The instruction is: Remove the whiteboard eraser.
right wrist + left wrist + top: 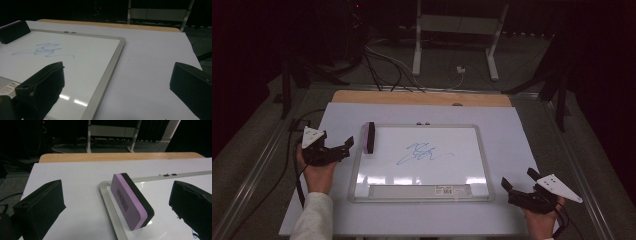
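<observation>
We have the left gripper (pixel 343 148) beside the left edge of the whiteboard (pixel 484 165), its jaws spread wide and holding nothing. They point at the eraser (pixel 370 137), which stands on its long edge at the board's upper left corner, just inside the frame. In the left gripper view the eraser (pixel 131 201) sits between our two jaws but farther ahead, so we are lined up with it and not yet around it: purple face toward us, black felt on the far side.

Our right gripper (pixel 518 186) rests off the board's lower right corner, over the white surface (pixel 517 130). Its jaws are also wide apart and empty.

The blue scribble (pixel 423 151) lies near the middle of the board, well apart from the eraser, and it looks whole, with no smeared or wiped patch that we can see. From the right gripper view the scribble (pixel 45 50) is equally crisp.

So we judge the work is barely begun. Nothing is gripped. What is left is nearly all of it: closing on the eraser, carrying it to the marks, and rubbing them away.
</observation>
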Motion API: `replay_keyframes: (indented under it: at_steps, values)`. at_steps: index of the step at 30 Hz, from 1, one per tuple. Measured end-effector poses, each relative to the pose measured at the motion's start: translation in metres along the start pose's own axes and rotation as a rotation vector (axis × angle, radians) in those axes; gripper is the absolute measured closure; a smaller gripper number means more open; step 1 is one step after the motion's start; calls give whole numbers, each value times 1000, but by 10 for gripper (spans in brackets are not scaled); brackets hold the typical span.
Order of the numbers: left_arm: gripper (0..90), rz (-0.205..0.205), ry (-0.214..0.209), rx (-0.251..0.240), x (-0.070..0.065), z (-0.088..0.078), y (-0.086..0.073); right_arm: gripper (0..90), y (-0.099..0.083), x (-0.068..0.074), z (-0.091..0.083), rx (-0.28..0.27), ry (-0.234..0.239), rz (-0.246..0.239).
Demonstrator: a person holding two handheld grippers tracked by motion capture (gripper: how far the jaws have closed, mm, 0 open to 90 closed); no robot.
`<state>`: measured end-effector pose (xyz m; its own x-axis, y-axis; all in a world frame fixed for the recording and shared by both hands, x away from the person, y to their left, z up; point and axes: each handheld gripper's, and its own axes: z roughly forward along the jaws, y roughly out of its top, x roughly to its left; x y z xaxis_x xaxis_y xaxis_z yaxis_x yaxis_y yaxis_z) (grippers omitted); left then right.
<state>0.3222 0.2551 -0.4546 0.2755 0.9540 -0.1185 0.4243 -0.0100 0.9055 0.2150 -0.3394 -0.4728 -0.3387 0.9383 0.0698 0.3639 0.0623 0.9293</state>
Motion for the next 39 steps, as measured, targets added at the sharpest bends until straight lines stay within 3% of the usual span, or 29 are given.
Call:
replay_keyframes:
  at_steps: [29,39]
  values:
    - [6,26,-10,83,-20,45,0,1,0,0,1,6,3,-6]
    - [49,-6,-24,119,-22,57,0,1,-1,0,1,7,4,-7]
